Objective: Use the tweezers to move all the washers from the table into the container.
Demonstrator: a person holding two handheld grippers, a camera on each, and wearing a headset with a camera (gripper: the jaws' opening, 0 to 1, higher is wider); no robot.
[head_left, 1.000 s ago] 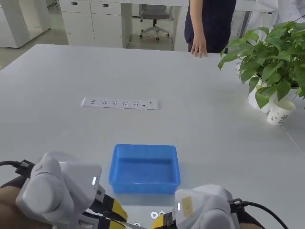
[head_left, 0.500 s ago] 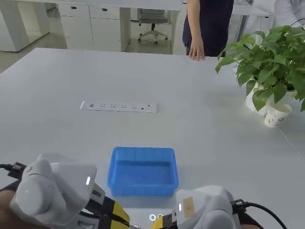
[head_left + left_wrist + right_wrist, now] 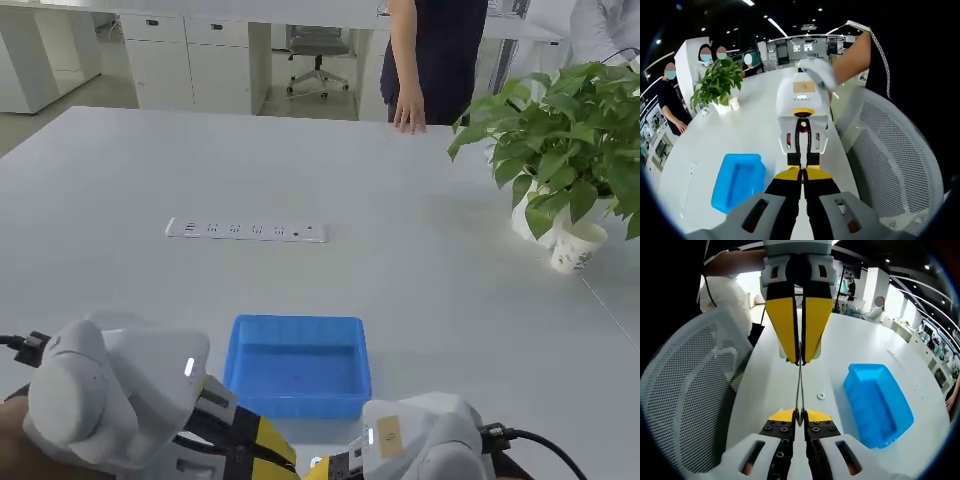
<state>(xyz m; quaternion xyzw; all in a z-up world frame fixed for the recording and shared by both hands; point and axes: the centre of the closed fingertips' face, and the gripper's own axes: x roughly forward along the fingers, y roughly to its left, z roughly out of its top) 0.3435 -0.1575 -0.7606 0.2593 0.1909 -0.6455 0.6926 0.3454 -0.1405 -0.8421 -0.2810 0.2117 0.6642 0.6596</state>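
Your left tongs and right tongs each pinched shut on the tweezers, near the bench edge; one washer lay between tweezers and container.

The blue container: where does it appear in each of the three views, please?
Head view: blue container low in the centre.
Left gripper view: blue container at lower left.
Right gripper view: blue container right of centre, right of the tweezers.
Shared landmark: the white table under it.
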